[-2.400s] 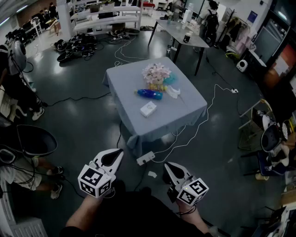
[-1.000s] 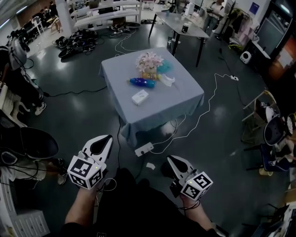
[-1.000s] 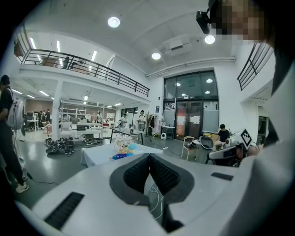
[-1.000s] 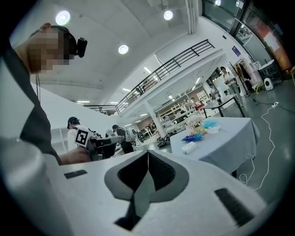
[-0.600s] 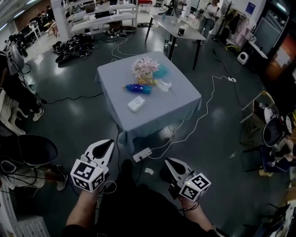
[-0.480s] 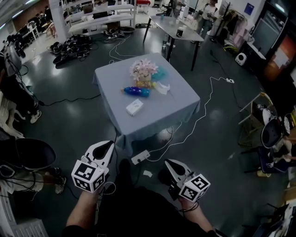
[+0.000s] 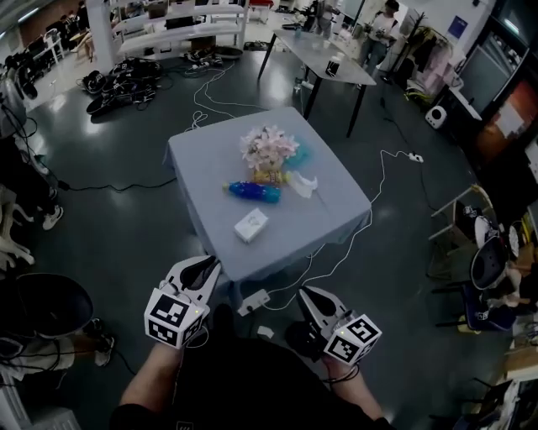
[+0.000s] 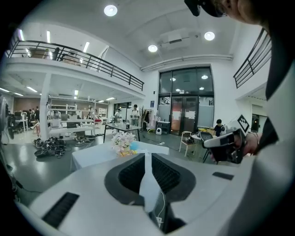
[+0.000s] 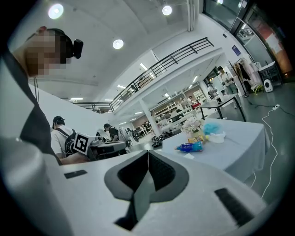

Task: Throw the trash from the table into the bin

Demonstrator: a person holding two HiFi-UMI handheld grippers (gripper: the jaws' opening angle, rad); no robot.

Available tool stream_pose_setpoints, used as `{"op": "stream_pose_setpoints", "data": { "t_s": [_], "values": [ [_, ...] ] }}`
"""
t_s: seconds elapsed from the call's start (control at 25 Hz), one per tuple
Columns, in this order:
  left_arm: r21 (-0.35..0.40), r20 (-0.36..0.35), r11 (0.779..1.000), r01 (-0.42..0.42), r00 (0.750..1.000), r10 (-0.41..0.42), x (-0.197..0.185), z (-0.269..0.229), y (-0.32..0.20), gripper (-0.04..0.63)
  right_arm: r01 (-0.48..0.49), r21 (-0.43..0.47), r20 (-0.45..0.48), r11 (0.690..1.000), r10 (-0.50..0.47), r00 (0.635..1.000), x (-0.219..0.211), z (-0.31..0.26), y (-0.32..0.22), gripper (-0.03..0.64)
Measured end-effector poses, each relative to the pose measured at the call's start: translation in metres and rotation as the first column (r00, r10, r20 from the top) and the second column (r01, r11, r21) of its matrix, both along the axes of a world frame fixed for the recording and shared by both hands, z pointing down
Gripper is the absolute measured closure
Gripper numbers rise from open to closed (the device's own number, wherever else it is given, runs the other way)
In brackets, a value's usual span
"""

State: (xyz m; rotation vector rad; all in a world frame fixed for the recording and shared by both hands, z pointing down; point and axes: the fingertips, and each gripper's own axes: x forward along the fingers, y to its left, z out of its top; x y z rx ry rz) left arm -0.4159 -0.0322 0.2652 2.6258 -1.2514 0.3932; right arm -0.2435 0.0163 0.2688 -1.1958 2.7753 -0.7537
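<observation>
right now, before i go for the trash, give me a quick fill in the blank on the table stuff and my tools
The bottle lying on the table is ____ in colour.
Of the things on the table, the one nearest the person is a small white ____.
The left tool and the right tool hold nothing, and both are ____.
Missing words: blue; box; shut.

Dark glossy floor (image 7: 126,227), grey desk (image 7: 324,57), mezzanine railing (image 8: 78,54), round ceiling lights (image 8: 110,10).
</observation>
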Motion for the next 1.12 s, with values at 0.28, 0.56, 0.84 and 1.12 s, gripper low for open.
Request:
{"op": "stream_pose_setpoints", "data": {
  "t_s": [0.28,0.56,0.84,1.12],
  "values": [
    [-0.056,-0.026,0.996,-0.077,0.997,0.075,-0.023,0.024,-0.065,0.502,-0.004,-0.051,-0.004,0.999,0.004,1.000,-0.048,0.015,-0.066,0.614],
    [-0.117,-0.003,0.983,-0.139,0.990,0.140,-0.031,0.052,-0.113,0.474,-0.038,-0.102,-0.027,0.994,0.036,0.999,-0.077,0.026,-0.109,0.614],
    [-0.169,0.015,0.965,-0.199,0.979,0.204,-0.021,0.095,-0.158,0.422,-0.095,-0.163,-0.058,0.982,0.087,0.995,-0.075,0.047,-0.137,0.614],
    [-0.262,0.065,0.931,-0.254,0.958,0.280,0.004,0.141,-0.183,0.357,-0.159,-0.194,-0.053,0.968,0.151,0.987,-0.055,0.060,-0.149,0.614]
  ]
}}
